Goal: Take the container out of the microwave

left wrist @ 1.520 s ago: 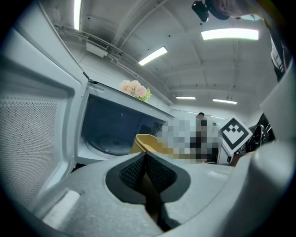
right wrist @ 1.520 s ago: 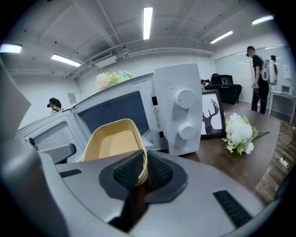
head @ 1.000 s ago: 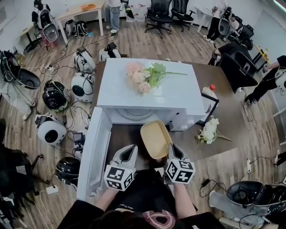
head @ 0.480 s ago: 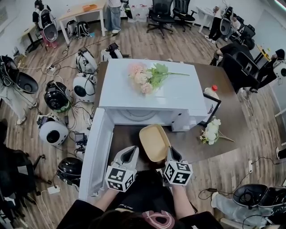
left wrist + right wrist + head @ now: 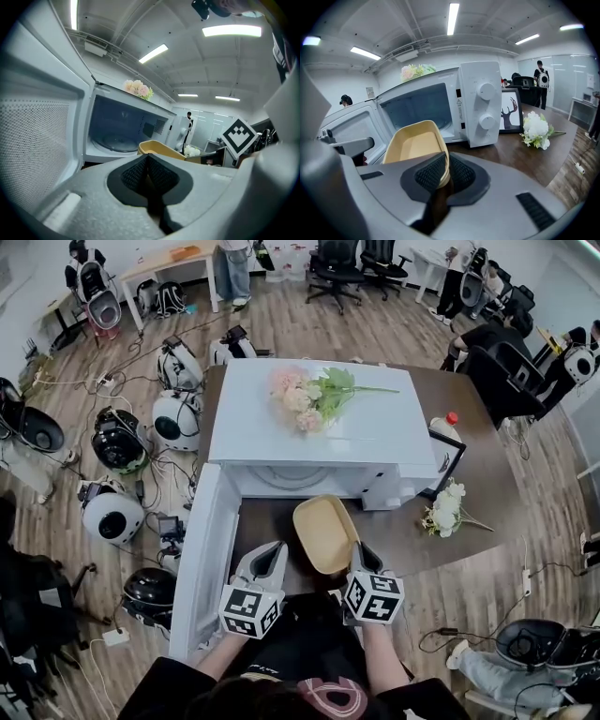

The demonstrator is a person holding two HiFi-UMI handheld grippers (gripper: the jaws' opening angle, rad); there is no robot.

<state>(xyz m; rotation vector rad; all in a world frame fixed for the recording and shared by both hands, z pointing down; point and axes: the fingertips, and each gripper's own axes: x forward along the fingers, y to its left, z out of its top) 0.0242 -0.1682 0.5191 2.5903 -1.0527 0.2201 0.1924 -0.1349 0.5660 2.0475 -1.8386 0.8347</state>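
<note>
The yellow container (image 5: 323, 532) hangs tilted just outside the open white microwave (image 5: 319, 442), above the brown table. My right gripper (image 5: 360, 551) is shut on its near rim; in the right gripper view the pads (image 5: 433, 172) clamp the thin edge of the container (image 5: 417, 143). My left gripper (image 5: 273, 549) is beside it on the left, shut with nothing between its fingers, apart from the container (image 5: 161, 147). The microwave's cavity (image 5: 117, 131) holds only its glass turntable. Its door (image 5: 202, 559) swings out to the left.
Pink flowers (image 5: 307, 397) lie on top of the microwave. On the table (image 5: 483, 484) to the right are a framed deer picture (image 5: 445, 460), a red-capped bottle (image 5: 442, 427) and a white flower bunch (image 5: 441, 512). Helmets and cables cover the floor at left.
</note>
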